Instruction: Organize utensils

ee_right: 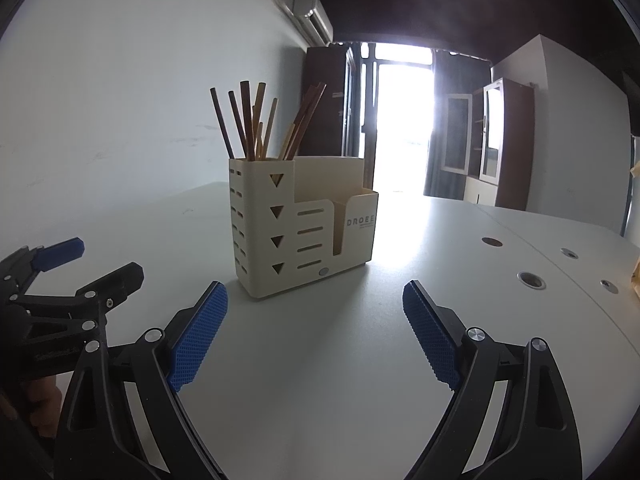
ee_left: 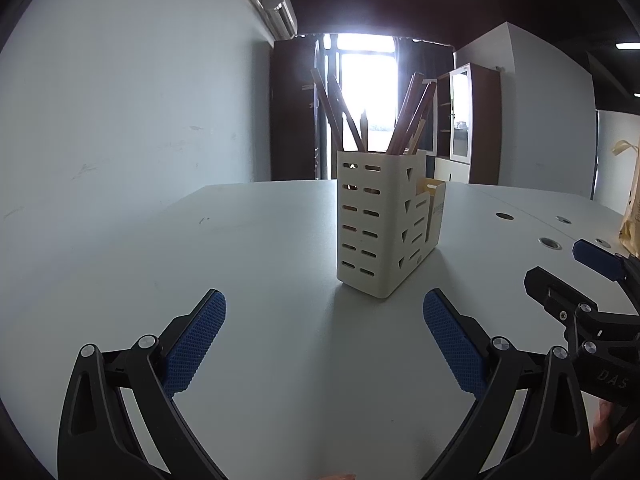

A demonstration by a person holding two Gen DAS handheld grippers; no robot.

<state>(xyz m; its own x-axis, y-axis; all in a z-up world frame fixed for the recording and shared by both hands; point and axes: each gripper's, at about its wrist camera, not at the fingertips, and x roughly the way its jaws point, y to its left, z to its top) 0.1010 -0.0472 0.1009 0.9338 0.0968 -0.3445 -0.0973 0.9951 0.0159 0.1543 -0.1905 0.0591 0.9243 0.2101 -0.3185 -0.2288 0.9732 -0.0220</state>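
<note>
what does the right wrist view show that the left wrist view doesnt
Only the right wrist view shows the holder's stepped broad side with its DROEE lettering and empty lower compartment.

Only the left wrist view shows the slotted narrow end and a yellow bag at the table's edge.

Both show the cream utensil holder with chopsticks in its tall compartment, the white table, and both grippers, left gripper and right gripper, open.

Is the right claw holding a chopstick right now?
No, the right claw is open and empty above the table, and the chopsticks stand in the holder.
</note>
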